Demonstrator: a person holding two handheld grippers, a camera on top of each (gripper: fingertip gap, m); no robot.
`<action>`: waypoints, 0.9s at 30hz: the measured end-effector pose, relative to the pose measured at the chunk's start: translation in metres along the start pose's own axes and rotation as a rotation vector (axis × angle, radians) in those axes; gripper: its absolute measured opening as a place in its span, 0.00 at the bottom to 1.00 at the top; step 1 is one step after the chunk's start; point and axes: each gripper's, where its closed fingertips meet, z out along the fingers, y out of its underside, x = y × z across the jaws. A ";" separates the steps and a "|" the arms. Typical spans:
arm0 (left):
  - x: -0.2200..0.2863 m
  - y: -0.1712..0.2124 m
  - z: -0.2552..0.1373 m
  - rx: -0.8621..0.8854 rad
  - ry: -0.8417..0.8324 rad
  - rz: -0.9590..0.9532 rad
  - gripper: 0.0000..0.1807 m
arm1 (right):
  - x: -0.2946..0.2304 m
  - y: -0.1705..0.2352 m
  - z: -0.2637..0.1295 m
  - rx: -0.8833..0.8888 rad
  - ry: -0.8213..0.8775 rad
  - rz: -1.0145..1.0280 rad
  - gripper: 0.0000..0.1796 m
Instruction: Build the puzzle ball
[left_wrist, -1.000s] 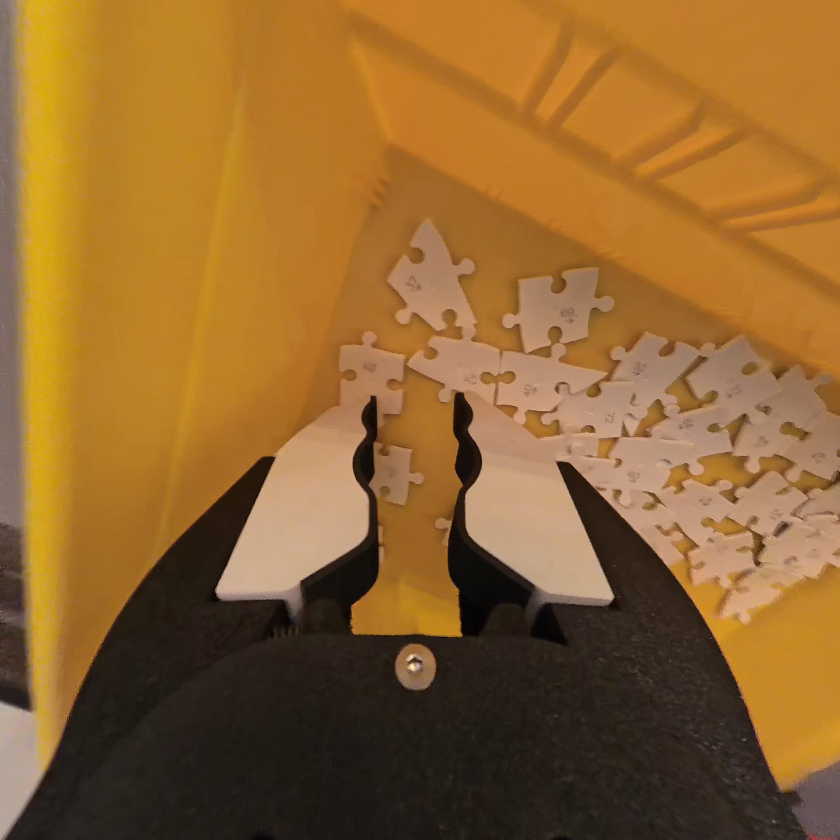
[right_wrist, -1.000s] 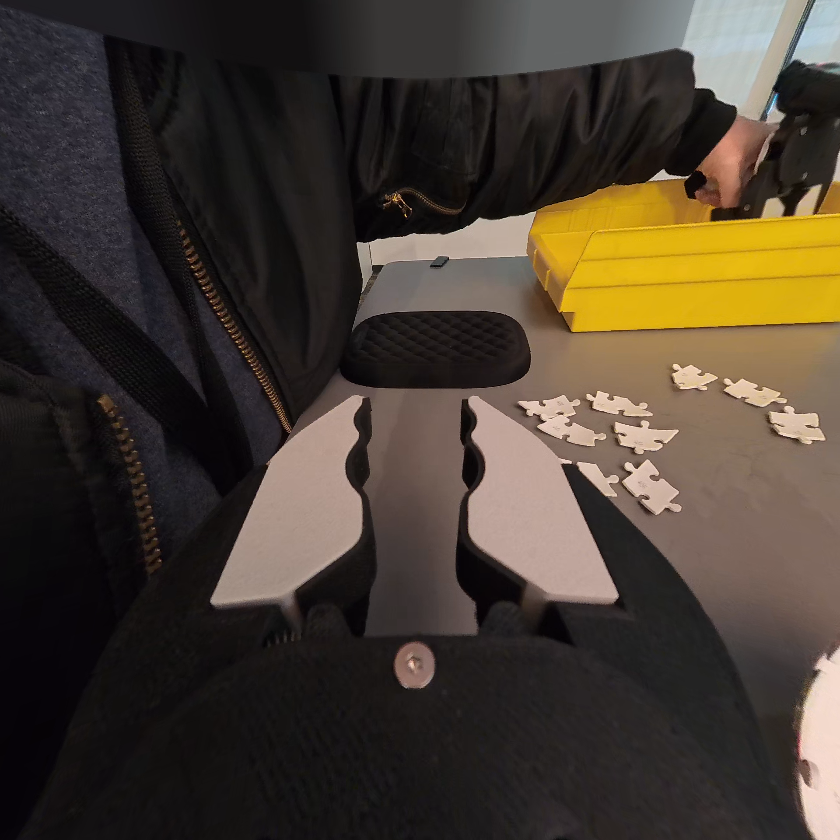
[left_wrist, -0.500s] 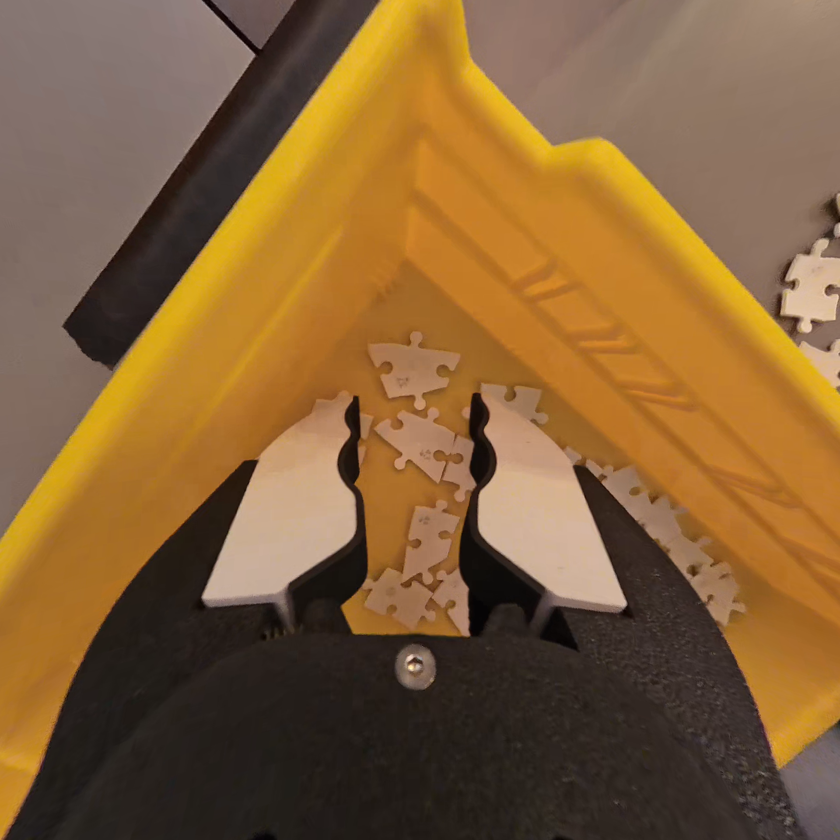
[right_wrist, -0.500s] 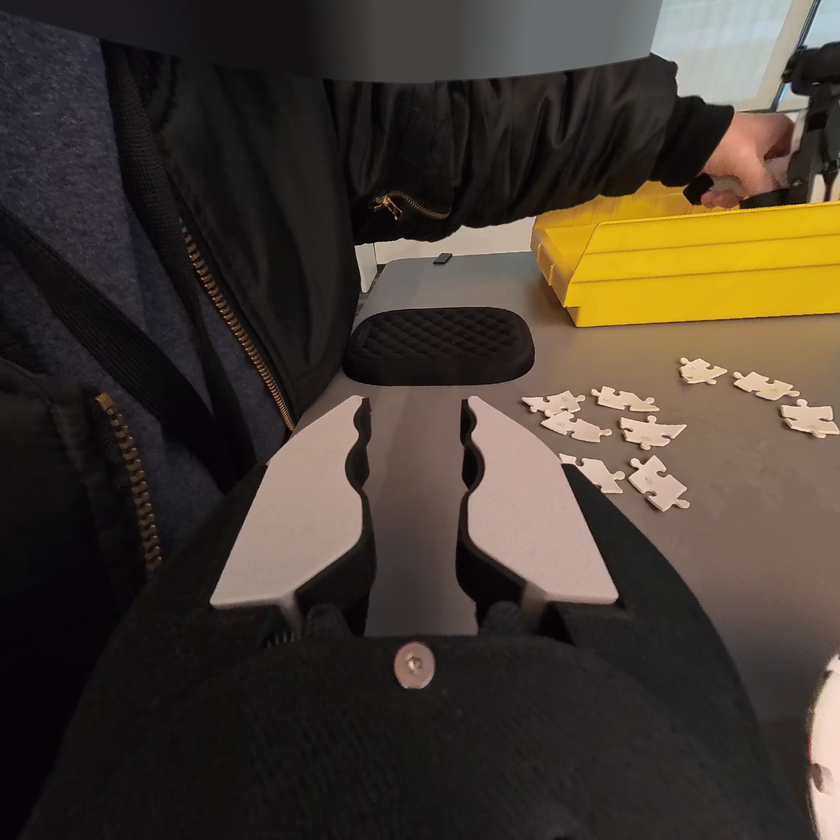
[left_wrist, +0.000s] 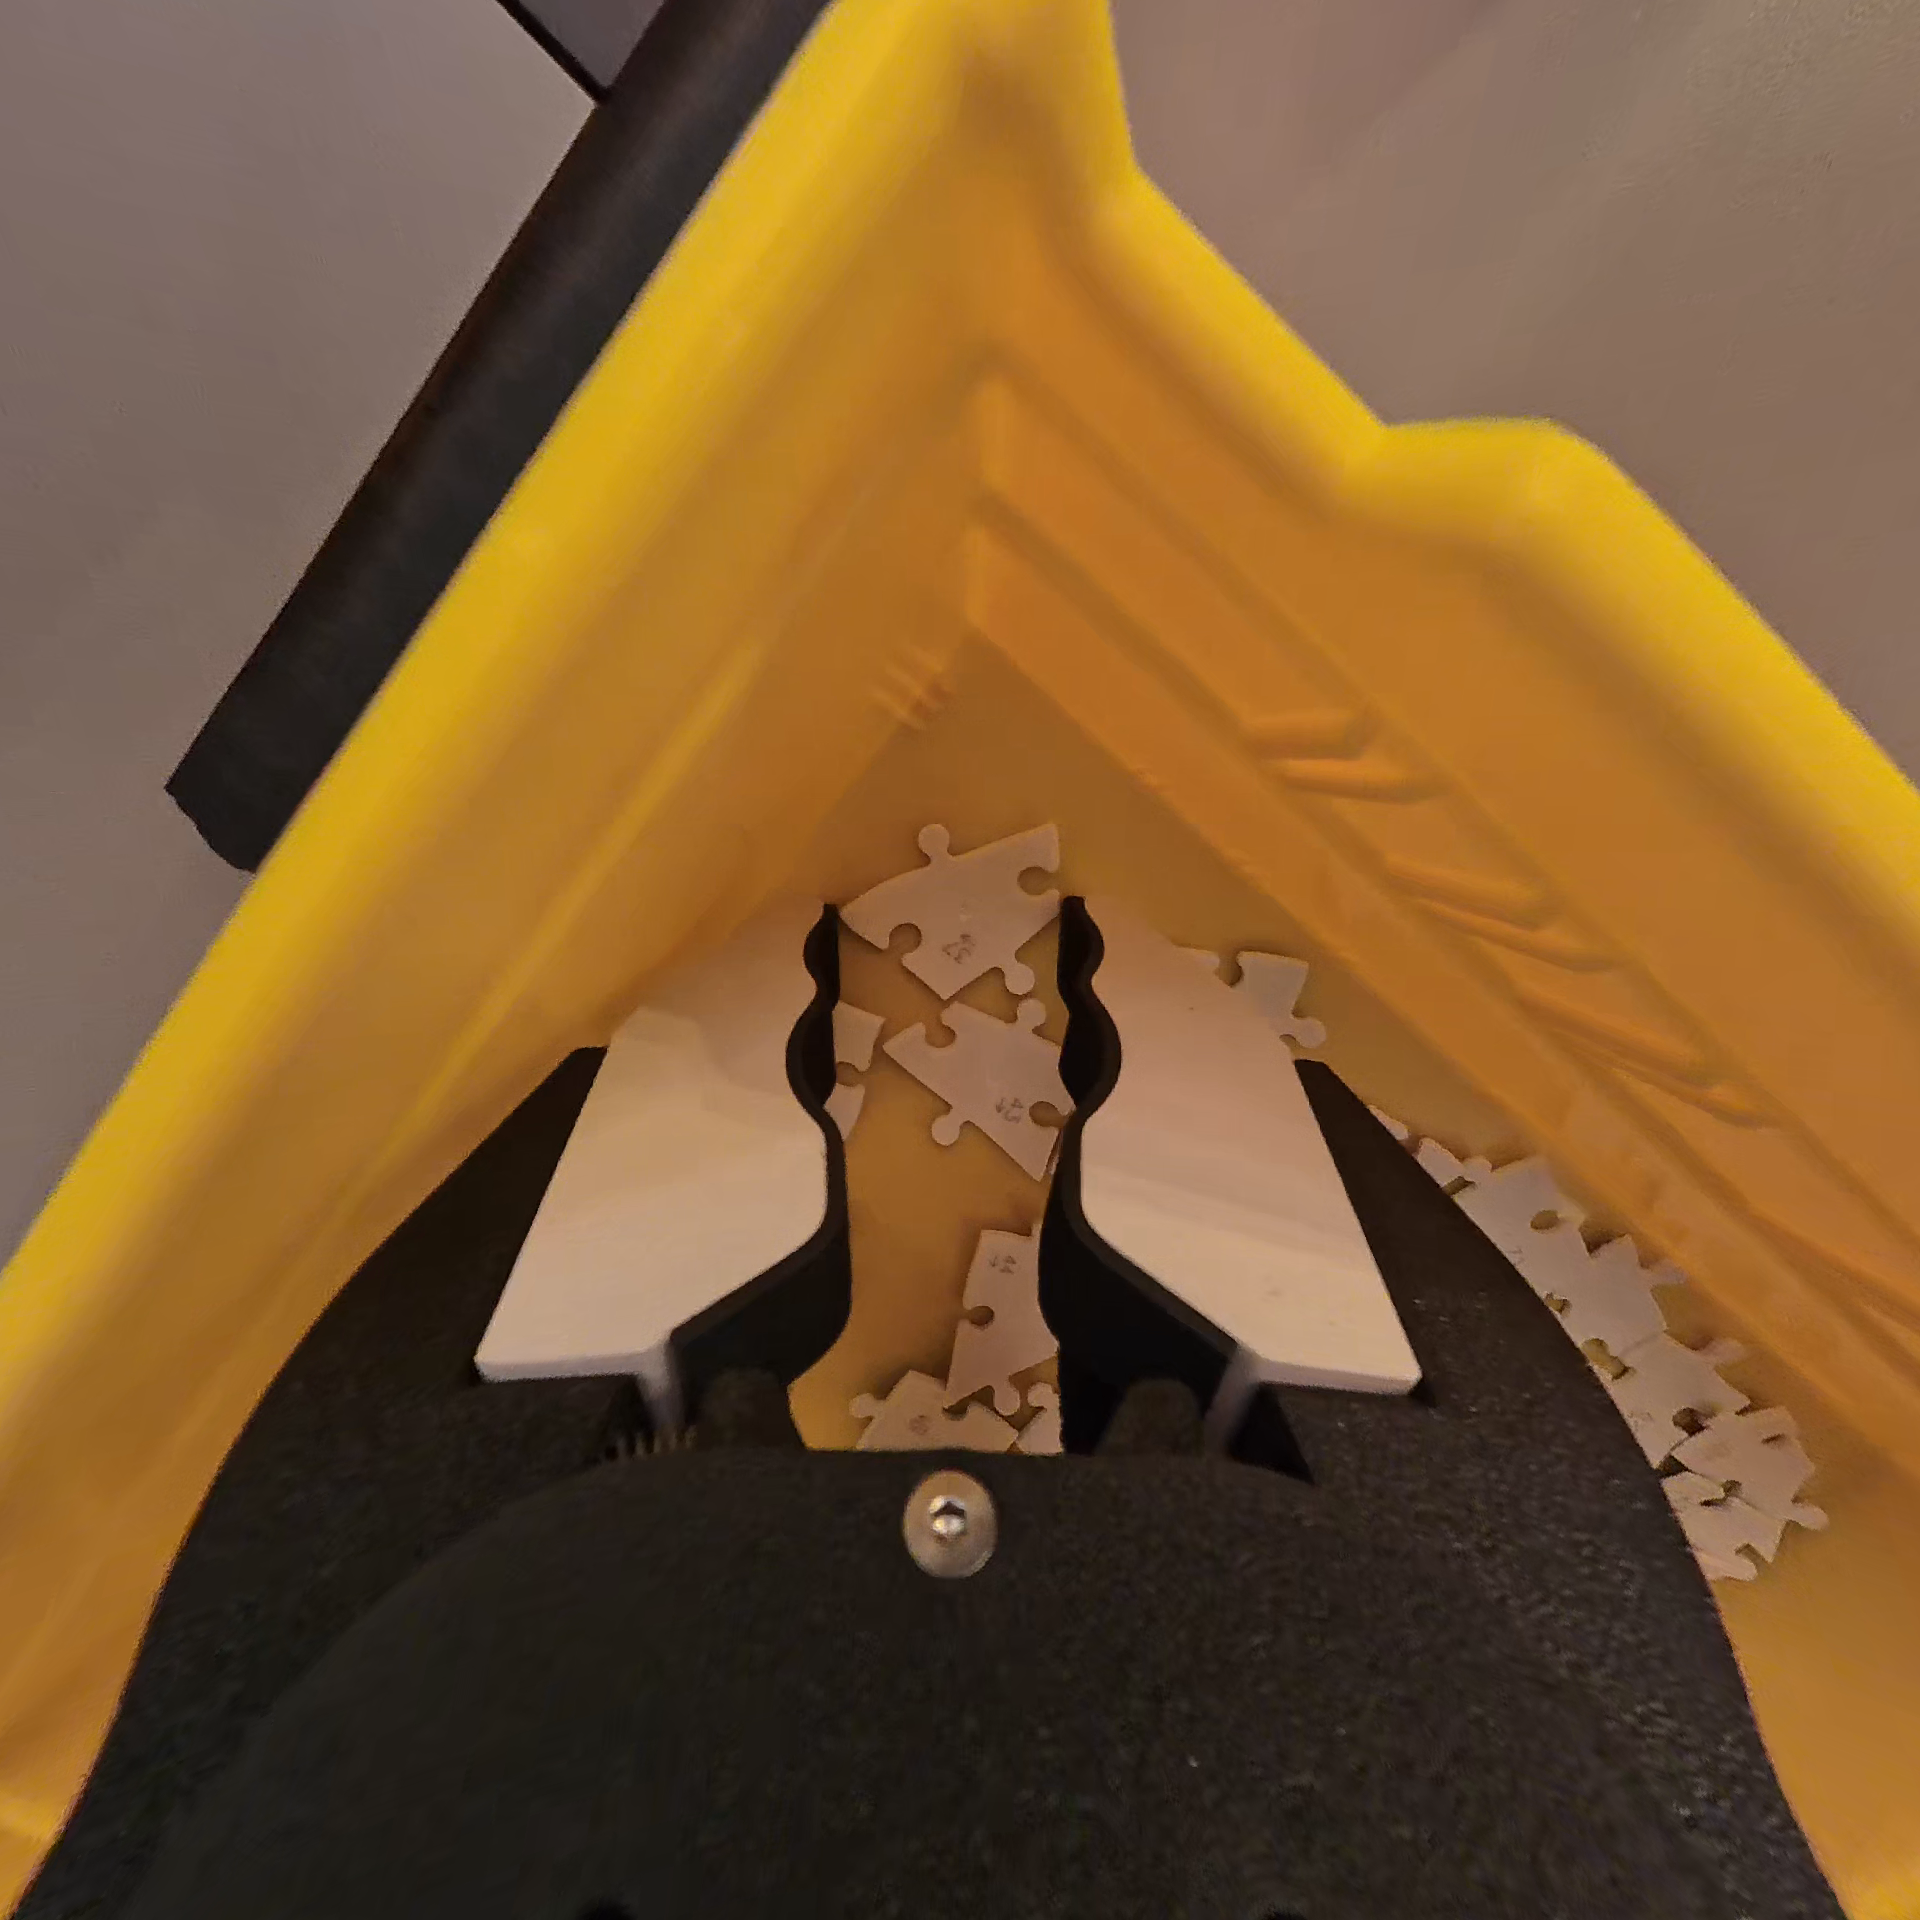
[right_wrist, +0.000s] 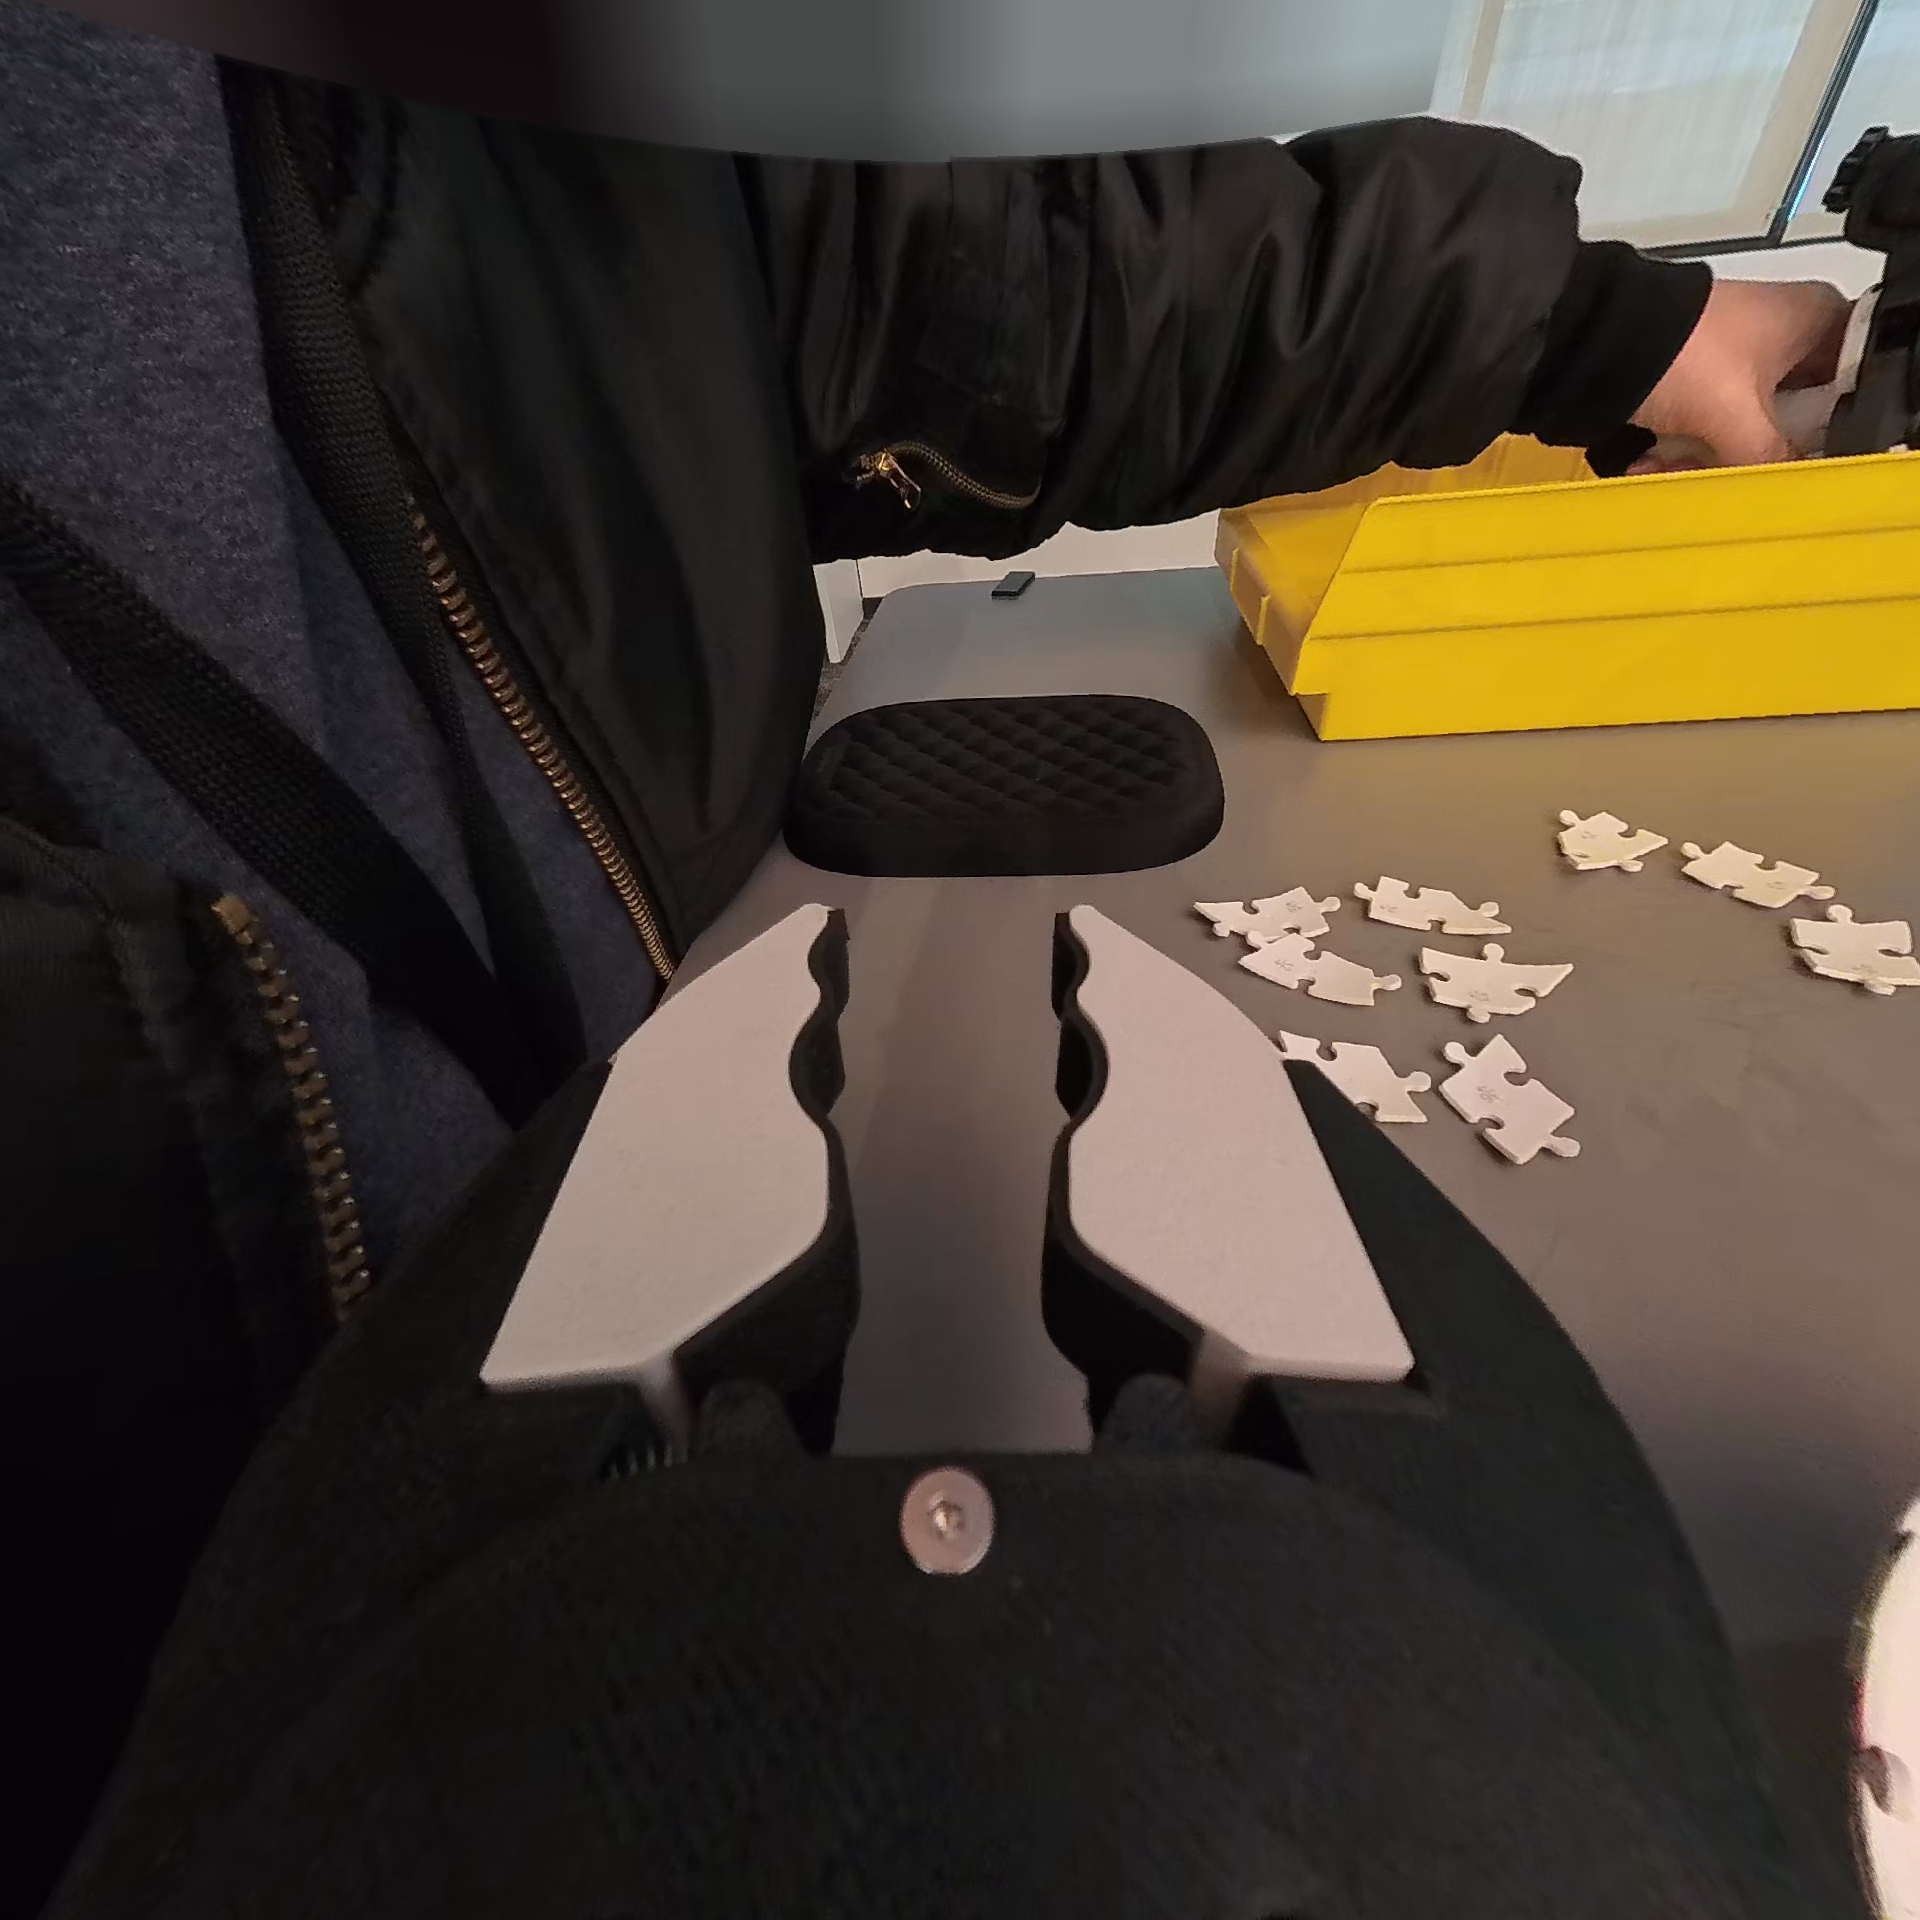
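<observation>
White puzzle pieces (left_wrist: 971, 930) lay loose in a corner of the yellow bin (left_wrist: 727, 582), more of them heaped (left_wrist: 1621, 1340) at 3 o'clock along its wall. The left gripper (left_wrist: 948, 914) pointed into that corner, fingers spread and grasping nothing, two pieces showing in the gap between them. Other scattered pieces (right_wrist: 1475, 977) sat on the grey table (right_wrist: 1714, 1247) at 2 o'clock of the right gripper (right_wrist: 951, 925), which was likewise released and empty. A black padded rest (right_wrist: 1003, 784) lay at its 12 o'clock. A white rounded shape (right_wrist: 1891, 1704) at 4 o'clock was perhaps the ball, too cropped to tell.
</observation>
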 end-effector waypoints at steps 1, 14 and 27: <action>0.000 0.001 0.000 0.001 0.000 0.003 0.22 | 0.000 0.000 0.000 0.001 0.000 0.001 0.22; 0.022 -0.018 -0.103 0.270 -0.121 -0.031 0.22 | -0.006 -0.005 0.001 0.018 -0.013 -0.014 0.21; 0.248 -0.037 -0.065 0.047 -0.101 0.096 0.22 | -0.026 -0.015 0.003 0.022 -0.043 -0.086 0.22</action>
